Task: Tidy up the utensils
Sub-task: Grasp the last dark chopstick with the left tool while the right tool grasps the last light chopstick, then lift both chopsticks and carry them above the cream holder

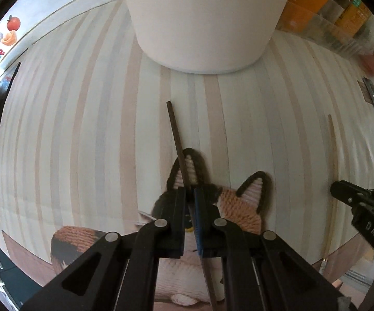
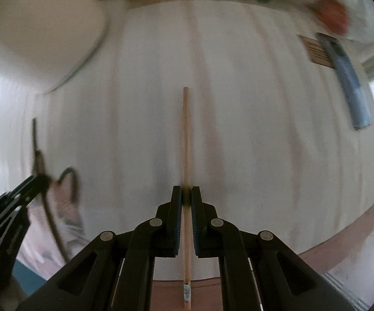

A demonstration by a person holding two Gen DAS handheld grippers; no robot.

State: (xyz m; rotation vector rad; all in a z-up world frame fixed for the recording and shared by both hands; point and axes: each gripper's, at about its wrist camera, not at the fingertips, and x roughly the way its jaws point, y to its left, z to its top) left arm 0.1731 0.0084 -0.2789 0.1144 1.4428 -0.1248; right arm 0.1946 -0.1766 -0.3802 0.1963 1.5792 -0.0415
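Underneath both grippers lies a striped tablecloth (image 1: 83,134) in pale cream, blue and tan bands, covering a round table whose wooden edge (image 2: 342,241) shows. A smooth white tapered container (image 1: 205,20) stands at the far side; a knitted cat-shaped mat (image 1: 241,207) lies near. The left gripper (image 1: 190,194) is pinched tight on a slim dark chopstick (image 1: 174,127). The right gripper (image 2: 186,194) is clamped on a light wooden chopstick (image 2: 185,129) with a patterned band near its end.
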